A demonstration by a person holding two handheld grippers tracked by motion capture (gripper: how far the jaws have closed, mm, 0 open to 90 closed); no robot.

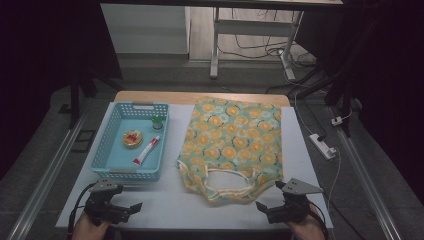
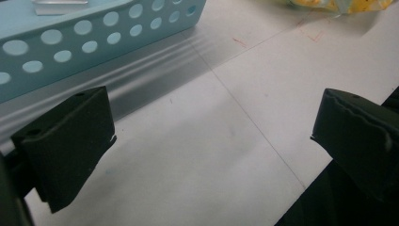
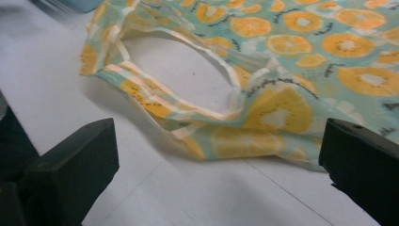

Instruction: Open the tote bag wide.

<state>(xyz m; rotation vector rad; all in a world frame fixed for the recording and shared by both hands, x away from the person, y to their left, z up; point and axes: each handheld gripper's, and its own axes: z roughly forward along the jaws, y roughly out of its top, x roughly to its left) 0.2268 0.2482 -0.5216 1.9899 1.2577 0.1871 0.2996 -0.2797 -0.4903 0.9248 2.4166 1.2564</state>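
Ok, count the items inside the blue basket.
3, all lying in the blue basket: a green-capped bottle at the far right, a round tin mid-basket, and a red-and-white tube nearest the person.

High view dim, corners falling to black; the white counter [image 1: 170,200] is the brightest patch. Both gripper views soft: near black tool jaws blurred. Basket [image 2: 94,33] casts banded shadow lower left.

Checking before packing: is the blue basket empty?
No, the blue basket holds a tube, a round tin and a small bottle.
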